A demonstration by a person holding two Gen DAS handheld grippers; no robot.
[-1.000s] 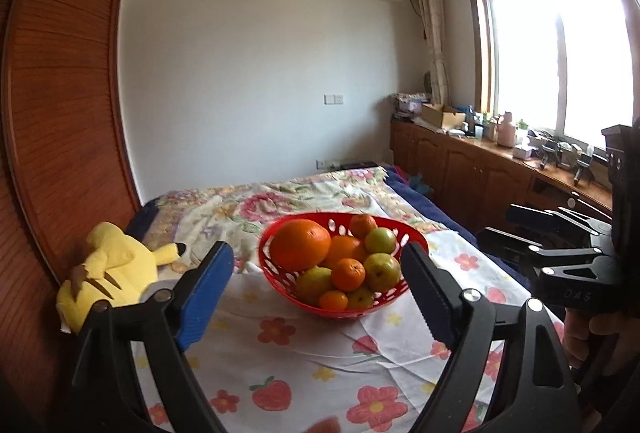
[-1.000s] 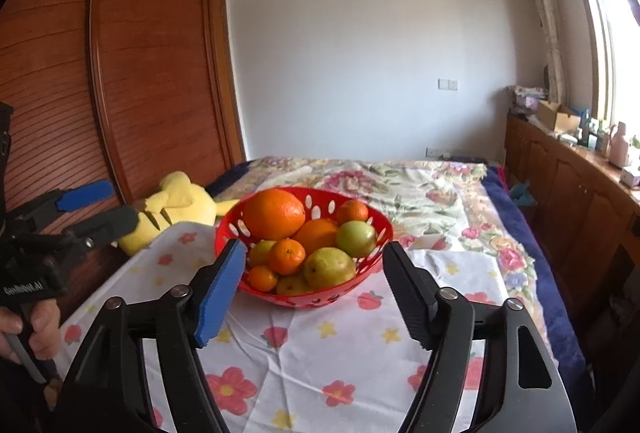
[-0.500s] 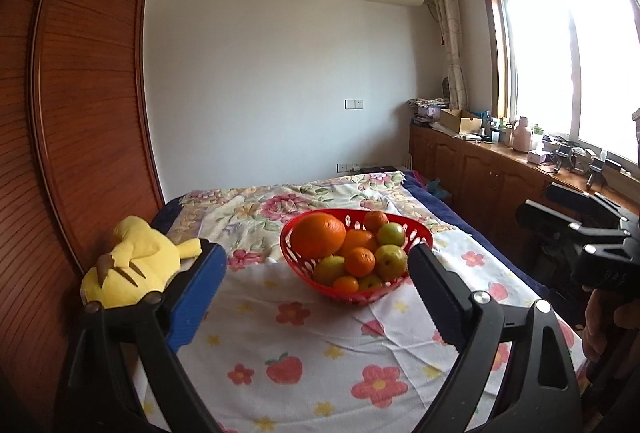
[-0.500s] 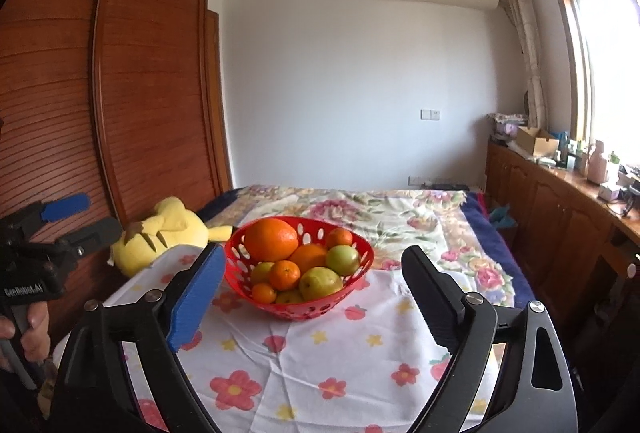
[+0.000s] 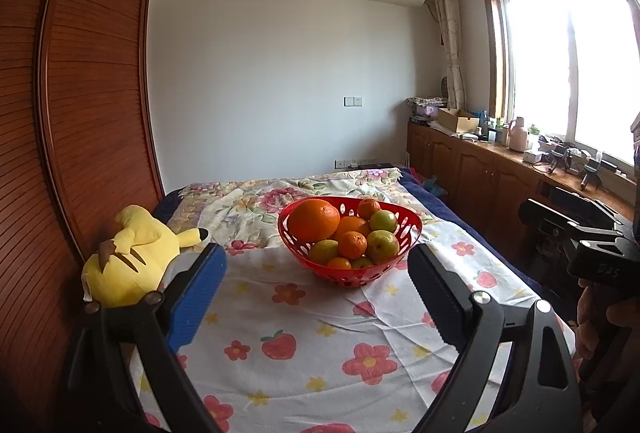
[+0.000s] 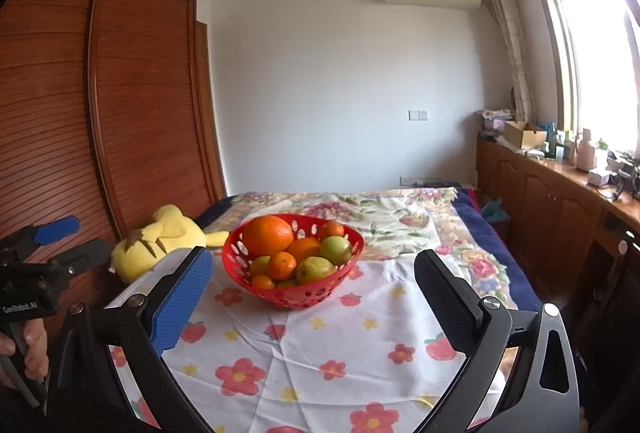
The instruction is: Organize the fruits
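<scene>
A red perforated basket (image 5: 404, 229) (image 6: 344, 273) stands on the flowered cloth, filled with a large orange (image 5: 313, 220) (image 6: 267, 235), several small oranges and green fruits (image 5: 382, 246) (image 6: 335, 250). My left gripper (image 5: 316, 265) is open and empty, held back from the basket. My right gripper (image 6: 314, 269) is open and empty too, at a similar distance. Each gripper shows at the edge of the other's view: the right gripper (image 5: 560, 221) and the left gripper (image 6: 68, 241).
A yellow plush toy (image 5: 128, 257) (image 6: 160, 241) lies left of the basket against a wooden louvred wardrobe (image 5: 80, 113). Wooden cabinets (image 6: 560, 201) with clutter on top run along the right under the window. The flowered cloth (image 5: 320, 333) covers the surface in front of the basket.
Both grippers have pulled back and up from the basket, which looks smaller and farther now. Both jaws stay open and empty.
</scene>
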